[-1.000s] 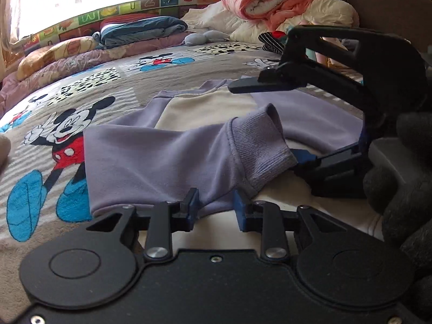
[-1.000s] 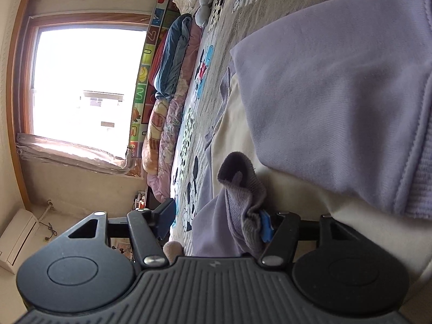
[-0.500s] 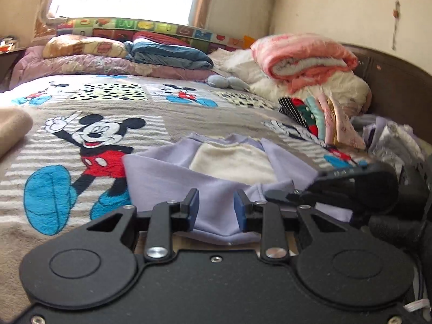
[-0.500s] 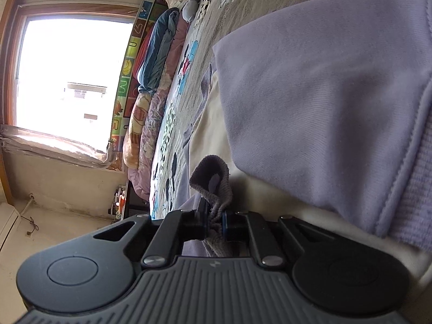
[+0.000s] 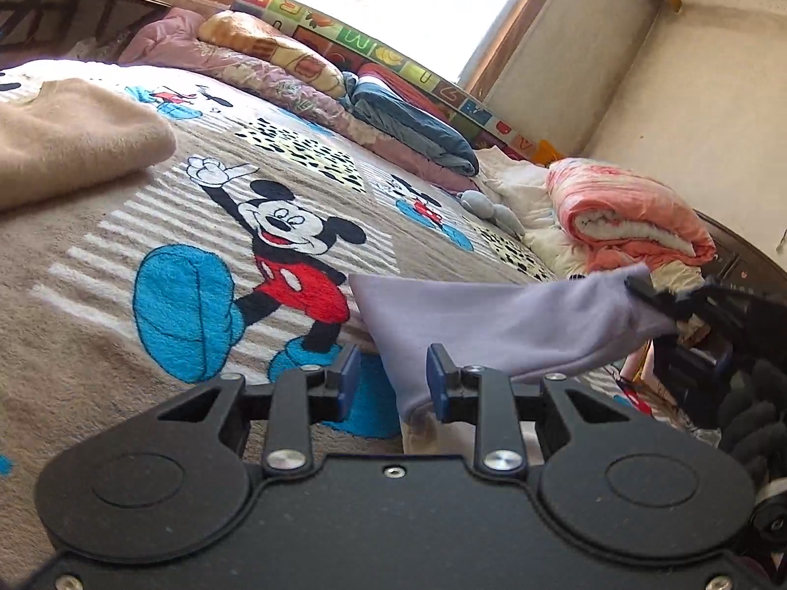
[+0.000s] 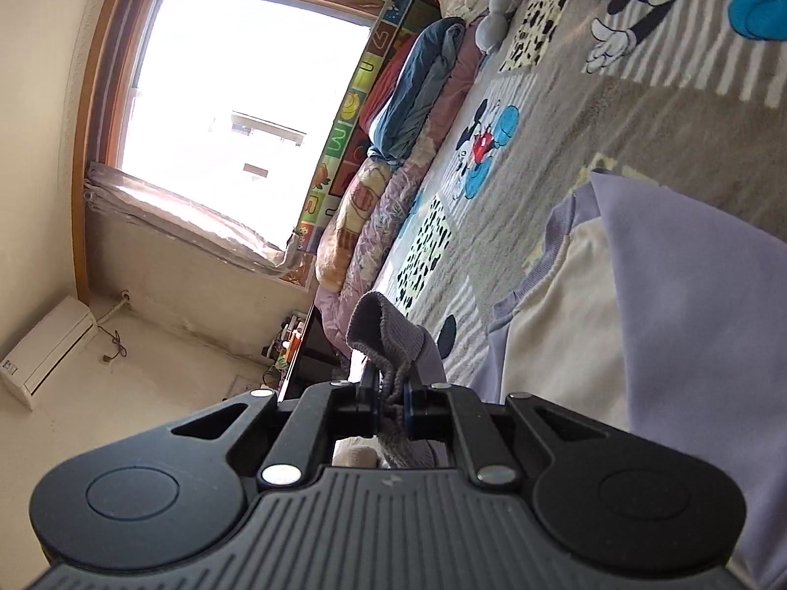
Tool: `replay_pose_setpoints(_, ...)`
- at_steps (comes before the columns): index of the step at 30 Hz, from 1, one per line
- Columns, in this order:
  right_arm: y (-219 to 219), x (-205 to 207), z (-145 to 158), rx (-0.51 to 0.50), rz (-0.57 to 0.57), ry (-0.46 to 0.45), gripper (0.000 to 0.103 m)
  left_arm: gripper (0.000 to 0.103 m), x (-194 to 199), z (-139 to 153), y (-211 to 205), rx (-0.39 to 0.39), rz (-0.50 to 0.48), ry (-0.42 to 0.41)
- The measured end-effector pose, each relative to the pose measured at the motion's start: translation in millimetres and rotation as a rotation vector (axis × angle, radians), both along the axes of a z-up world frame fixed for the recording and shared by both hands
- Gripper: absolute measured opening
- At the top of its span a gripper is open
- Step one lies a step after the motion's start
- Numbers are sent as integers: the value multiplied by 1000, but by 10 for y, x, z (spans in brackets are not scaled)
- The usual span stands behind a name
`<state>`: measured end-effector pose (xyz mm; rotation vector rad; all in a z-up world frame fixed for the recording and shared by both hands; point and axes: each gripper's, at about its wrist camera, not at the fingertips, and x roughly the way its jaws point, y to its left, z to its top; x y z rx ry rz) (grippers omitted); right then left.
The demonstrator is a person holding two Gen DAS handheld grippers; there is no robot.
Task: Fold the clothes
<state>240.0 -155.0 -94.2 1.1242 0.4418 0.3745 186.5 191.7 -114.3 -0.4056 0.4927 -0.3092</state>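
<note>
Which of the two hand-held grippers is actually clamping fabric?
The right hand-held gripper: shut on the lilac cuff. The left stands open.

Grey cartoon-mouse blanket [image 5: 147, 206] spread across the bed. Beige folded throw [image 5: 64, 132] at its left edge. Rolled pink quilt [image 5: 629, 216] near the headboard, blue folded bedding [image 5: 413, 123] along the alphabet mat [image 5: 393, 54] below the bright window [image 6: 236, 78].

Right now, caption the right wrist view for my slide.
Right gripper shut on the sweatshirt cuff, lifted above the bed.
</note>
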Motion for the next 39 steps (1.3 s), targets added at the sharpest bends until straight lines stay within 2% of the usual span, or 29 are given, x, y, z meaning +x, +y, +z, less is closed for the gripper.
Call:
replay_pose_setpoints(4,-173,228,311,-97,25,-50,11,27,5,-36,-187,81,-62,3)
replay_pose_setpoints(6,-274,350,435,-123,21,-61,11,27,21,-48,-243,96,-86,6)
replay_pose_setpoints(13,-508,617,612,-185,20,-71,11,27,55,-72,-440,149,-183,-1)
replay_pose_setpoints(22,-809,763,534,-221,-10,-46,11,27,88,-110,-691,225,-274,-13)
replay_pose_setpoints(29,-1121,692,325,-204,-63,-20,10,27,106,-146,-854,265,-336,-19)
replay_pose_setpoints(34,-1234,601,197,-240,-72,7,9,27,133,-165,-915,276,-342,-17)
replay_pose_setpoints(37,-1203,564,86,-272,-26,43,15,27,136,-163,-920,273,-339,-20)
replay_pose_setpoints(39,-1161,537,-10,-303,-12,92,39,27,137,-167,-921,274,-336,-20)
